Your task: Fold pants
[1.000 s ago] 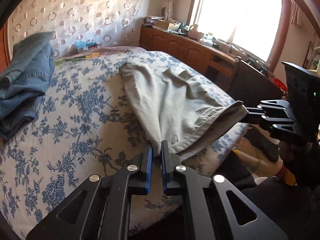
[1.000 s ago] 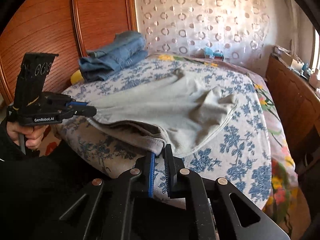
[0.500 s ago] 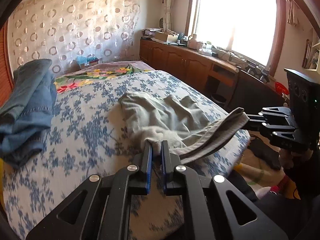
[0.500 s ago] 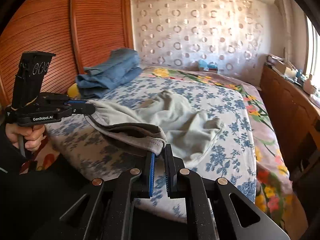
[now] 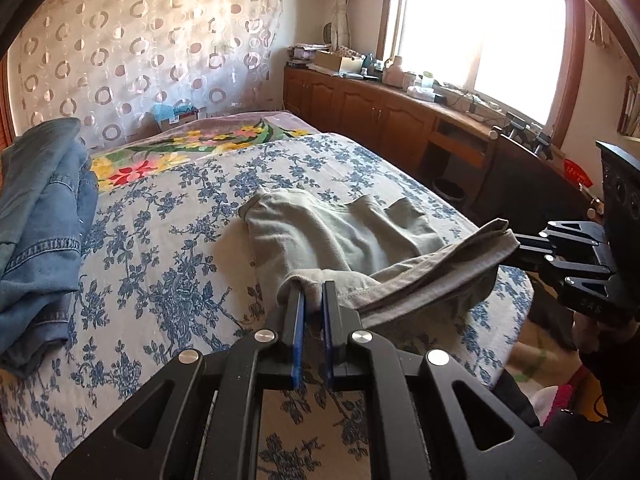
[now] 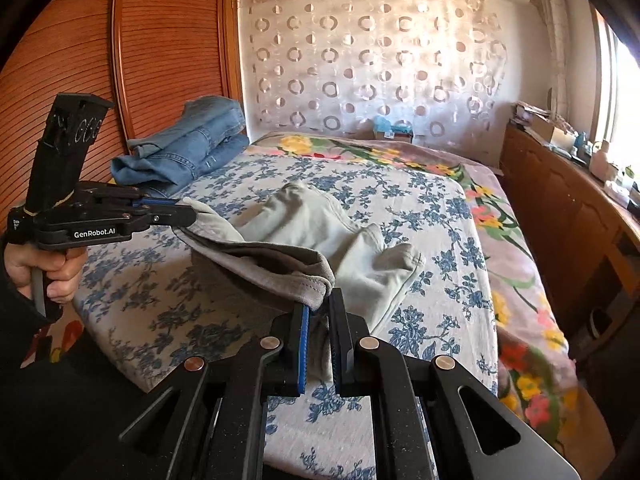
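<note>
Grey pants (image 5: 344,236) lying bunched on floral bedspread (image 5: 168,240), near edge lifted. Left gripper (image 5: 312,292) clamping one corner, right gripper (image 6: 318,304) clamping other. Folded jeans (image 6: 188,140) sitting well apart by headboard.

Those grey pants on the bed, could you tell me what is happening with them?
A person is folding the grey pants on the floral bedspread. The left gripper and right gripper are each shut on a corner of the near edge, lifted off the bed, while the far part lies rumpled on it. The fold is not yet laid down. Folded jeans sit nearby.
</note>
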